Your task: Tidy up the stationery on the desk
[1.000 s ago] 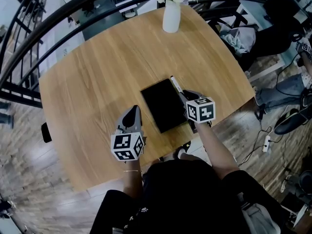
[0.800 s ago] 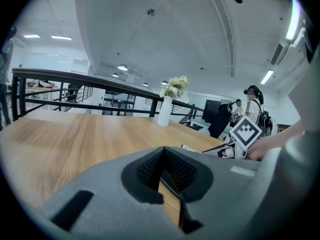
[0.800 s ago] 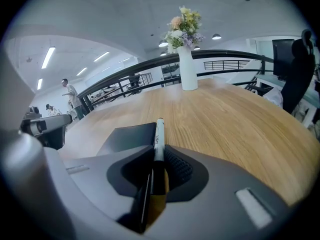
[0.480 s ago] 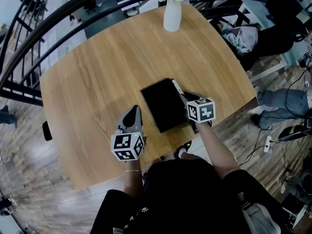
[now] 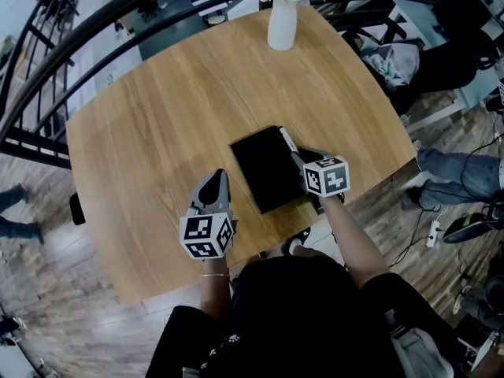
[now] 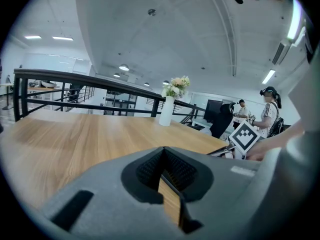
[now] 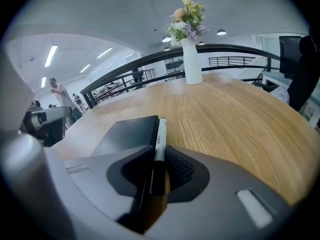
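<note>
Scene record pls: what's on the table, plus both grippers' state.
table: wood
notebook: black, closed, lying flat
pen: along notebook's right edge
vase: white, holds flowers, at far edge
left gripper: shut, empty, left of notebook
right gripper: closed on pen

The counter (image 5: 157, 116) is matt, fine-grained pale wood, the notebook (image 5: 266, 168) has a smooth matt black cover, the pen (image 7: 160, 134) looks like smooth plastic, and the far vase (image 5: 282, 26) is glossy white.
</note>
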Motion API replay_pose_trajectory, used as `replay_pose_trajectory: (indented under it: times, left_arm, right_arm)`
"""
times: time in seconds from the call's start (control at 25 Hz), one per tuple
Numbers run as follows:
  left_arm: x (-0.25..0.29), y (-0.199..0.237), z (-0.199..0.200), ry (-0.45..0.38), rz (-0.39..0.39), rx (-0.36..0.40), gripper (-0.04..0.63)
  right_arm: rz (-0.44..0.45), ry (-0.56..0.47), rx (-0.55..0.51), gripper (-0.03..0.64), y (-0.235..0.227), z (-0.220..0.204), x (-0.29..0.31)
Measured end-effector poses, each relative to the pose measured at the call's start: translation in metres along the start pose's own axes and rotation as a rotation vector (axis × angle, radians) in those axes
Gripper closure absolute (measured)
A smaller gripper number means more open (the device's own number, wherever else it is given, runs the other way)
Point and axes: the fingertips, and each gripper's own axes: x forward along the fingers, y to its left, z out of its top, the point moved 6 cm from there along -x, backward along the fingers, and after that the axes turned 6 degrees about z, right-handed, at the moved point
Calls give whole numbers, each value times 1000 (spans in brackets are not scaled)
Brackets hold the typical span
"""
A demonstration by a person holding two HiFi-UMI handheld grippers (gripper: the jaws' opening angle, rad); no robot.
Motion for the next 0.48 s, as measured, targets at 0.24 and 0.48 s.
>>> replay_pose_trajectory:
  times: [0.24,0.48]
  left_arm:
    - [-1,0,-2,-1,-1,0,601]
    - [-2,-1,-1,0,-2,1,601]
  right_arm:
    - [14,-5,-6,525,-1,-2,1]
    - [24,-1,-21,526,-2,0,0]
